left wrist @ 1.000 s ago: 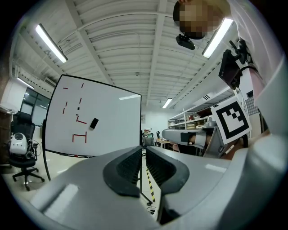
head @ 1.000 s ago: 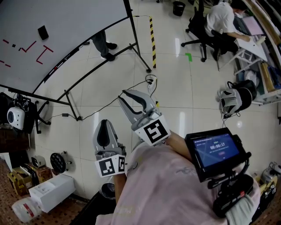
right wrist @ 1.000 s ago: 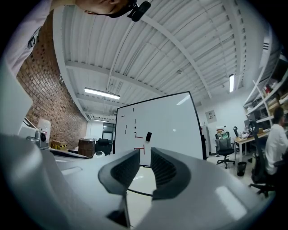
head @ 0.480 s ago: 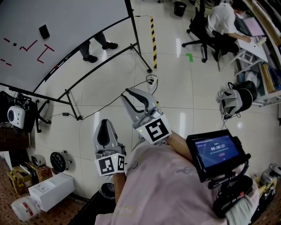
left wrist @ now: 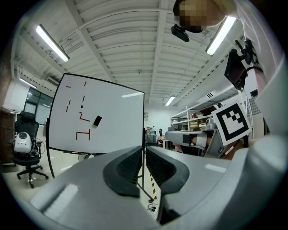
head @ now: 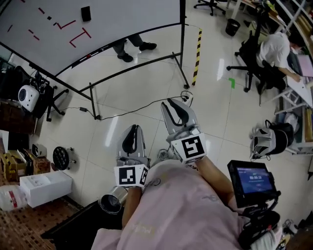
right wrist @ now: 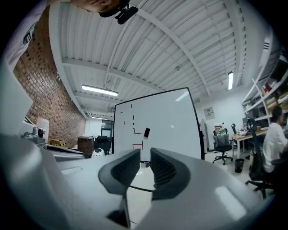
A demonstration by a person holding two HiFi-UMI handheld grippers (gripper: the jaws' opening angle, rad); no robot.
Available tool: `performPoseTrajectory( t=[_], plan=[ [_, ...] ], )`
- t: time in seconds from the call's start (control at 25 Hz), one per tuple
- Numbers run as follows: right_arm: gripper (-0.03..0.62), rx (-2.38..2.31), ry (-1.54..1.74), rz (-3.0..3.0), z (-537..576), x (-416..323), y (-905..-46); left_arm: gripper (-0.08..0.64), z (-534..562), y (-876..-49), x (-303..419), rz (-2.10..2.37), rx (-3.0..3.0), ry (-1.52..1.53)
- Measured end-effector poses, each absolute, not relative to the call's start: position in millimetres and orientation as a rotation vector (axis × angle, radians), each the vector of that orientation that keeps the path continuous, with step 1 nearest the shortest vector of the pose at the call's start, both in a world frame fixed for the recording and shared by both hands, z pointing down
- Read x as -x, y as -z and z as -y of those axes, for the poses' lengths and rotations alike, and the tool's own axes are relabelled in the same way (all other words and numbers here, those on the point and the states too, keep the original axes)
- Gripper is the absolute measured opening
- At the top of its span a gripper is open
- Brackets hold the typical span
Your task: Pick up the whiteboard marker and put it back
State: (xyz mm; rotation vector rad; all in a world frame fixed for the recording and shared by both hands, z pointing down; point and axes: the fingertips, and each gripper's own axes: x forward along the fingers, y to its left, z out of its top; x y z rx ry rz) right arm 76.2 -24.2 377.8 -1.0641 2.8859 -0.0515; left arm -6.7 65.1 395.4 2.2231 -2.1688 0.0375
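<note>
The whiteboard [head: 107, 24] stands some way ahead on a black frame, with red strokes and a black eraser [head: 86, 13] on it. No marker can be picked out; anything on the board's tray is too small to tell. My left gripper [head: 132, 129] points level at the board [left wrist: 99, 121], shut, with nothing between its pads [left wrist: 135, 164]. To its right, my right gripper [head: 172, 102] reaches slightly farther forward, its jaws a narrow gap apart and empty. In the right gripper view the board [right wrist: 166, 121] and eraser [right wrist: 146, 132] show above the gripper [right wrist: 145, 158].
A black cable [head: 142, 103] runs across the tiled floor between me and the board's legs [head: 185, 73]. Someone's feet [head: 132, 46] show behind the board. A yellow-black strip [head: 197, 44], a seated person [head: 274, 49], a metal bin [head: 111, 202] and a white box [head: 41, 188] surround me.
The head view has swung, so the whiteboard now sits higher and more central. The feet behind the board have stepped to the right. Both grippers keep their pose side by side.
</note>
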Motion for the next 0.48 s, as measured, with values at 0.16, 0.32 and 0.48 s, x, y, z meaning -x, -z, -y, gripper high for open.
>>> performPoseTrajectory(
  t=[0.16,0.32,0.48],
  plan=[
    [0.063,1.055,0.027,-2.915,21,-75,-383,0.023,-72,-396,9,2.198,-2.193,-0.034],
    [0.044,1.131,0.000,-3.000,24,-68,-395,0.023,-75,-397,16,2.216,-2.171,-0.015],
    [0.044,1.146,-0.004,-3.007,24,-63,-395,0.023,-78,-394,25,2.236,-2.145,-0.002]
  ],
)
